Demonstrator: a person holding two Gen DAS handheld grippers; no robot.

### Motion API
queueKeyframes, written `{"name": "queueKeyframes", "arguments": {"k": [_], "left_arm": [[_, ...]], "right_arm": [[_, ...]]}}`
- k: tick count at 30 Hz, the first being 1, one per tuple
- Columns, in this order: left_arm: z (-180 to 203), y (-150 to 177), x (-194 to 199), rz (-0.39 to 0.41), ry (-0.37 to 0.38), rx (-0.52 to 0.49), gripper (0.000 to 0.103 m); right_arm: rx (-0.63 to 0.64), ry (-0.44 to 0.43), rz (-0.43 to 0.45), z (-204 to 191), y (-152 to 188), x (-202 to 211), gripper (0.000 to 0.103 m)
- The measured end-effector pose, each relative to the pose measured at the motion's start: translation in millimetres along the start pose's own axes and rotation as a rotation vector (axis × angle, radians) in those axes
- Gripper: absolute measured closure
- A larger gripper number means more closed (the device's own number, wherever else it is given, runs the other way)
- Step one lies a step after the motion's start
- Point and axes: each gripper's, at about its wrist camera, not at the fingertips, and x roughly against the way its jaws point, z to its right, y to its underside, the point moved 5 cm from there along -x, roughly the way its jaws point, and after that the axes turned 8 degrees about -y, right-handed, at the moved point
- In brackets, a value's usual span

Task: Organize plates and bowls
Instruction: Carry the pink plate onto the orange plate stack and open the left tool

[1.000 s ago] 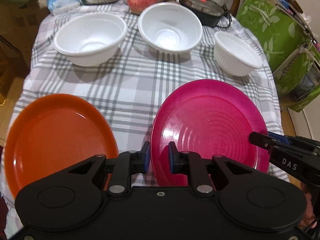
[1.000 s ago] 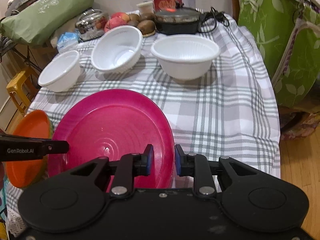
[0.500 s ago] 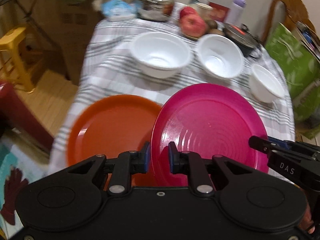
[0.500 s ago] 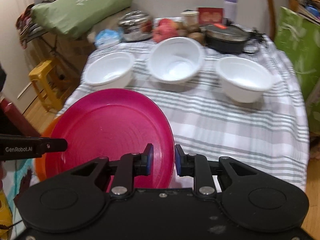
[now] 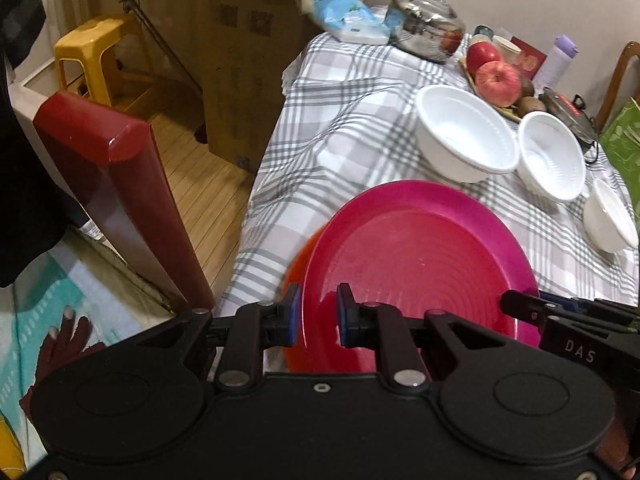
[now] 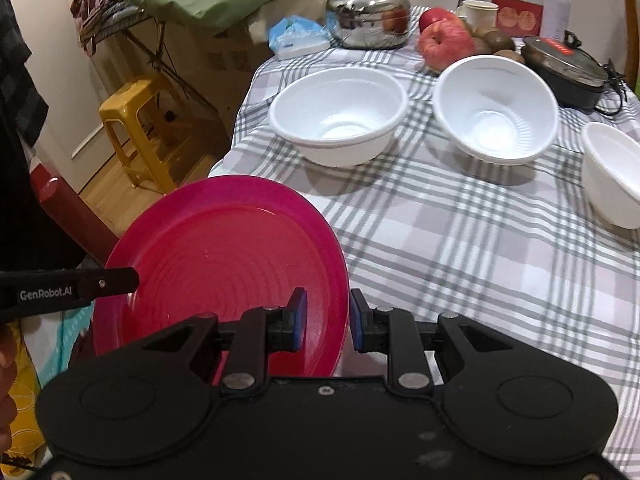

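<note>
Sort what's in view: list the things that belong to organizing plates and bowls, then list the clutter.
Job:
- round magenta plastic plate, gripped by both grippers
- orange plastic plate, beneath it
- three white foam bowls

Clutter:
- red apples
- shiny steel pot
- black electric pan
- yellow plastic stool

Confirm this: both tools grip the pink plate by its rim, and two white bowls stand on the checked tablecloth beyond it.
Wrong on the count: three white bowls stand on the checked tablecloth, as the right wrist view shows. The rest holds: the left tool and right tool both grip the pink plate by its rim.
</note>
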Motion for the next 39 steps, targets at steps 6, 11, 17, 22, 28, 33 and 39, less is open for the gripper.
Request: {"name": "queueKeyframes", "arguments": {"k": [6, 11, 17, 22, 28, 33, 39], "left_arm": [[-3, 1, -12, -0.02, 0.016, 0.006, 0.08], [-4, 4, -17, -0.042, 0.025, 0.011, 0.08], [-7, 4, -17, -0.049, 0.032, 0.023, 0.08], [-7, 3, -12, -0.03, 0.012, 0.015, 0.08], [-3, 0, -5, -0.017, 0.04, 0.004, 0.08], [4, 0, 4, -0.001, 0.051, -0.012, 0.08], [23, 2, 16, 0.015, 0.07, -0.038, 0.08]], "right_arm": [[0.01, 0.018, -0.025, 1, -3, -10, 0.078], [0.018, 0.019, -0.03, 2, -3, -12, 0.076], [0.048, 0.022, -0.029, -1, -2, -14, 0.074], [0.044, 0.019, -0.012, -2, -3, -8, 0.074], [0.046, 0.03, 0.004, 0, -4, -3, 0.074], [0.034, 0.034, 0.027, 6, -3, 8, 0.074], [0.01, 0.031, 0.073, 18, 1, 25, 0.074]]}}
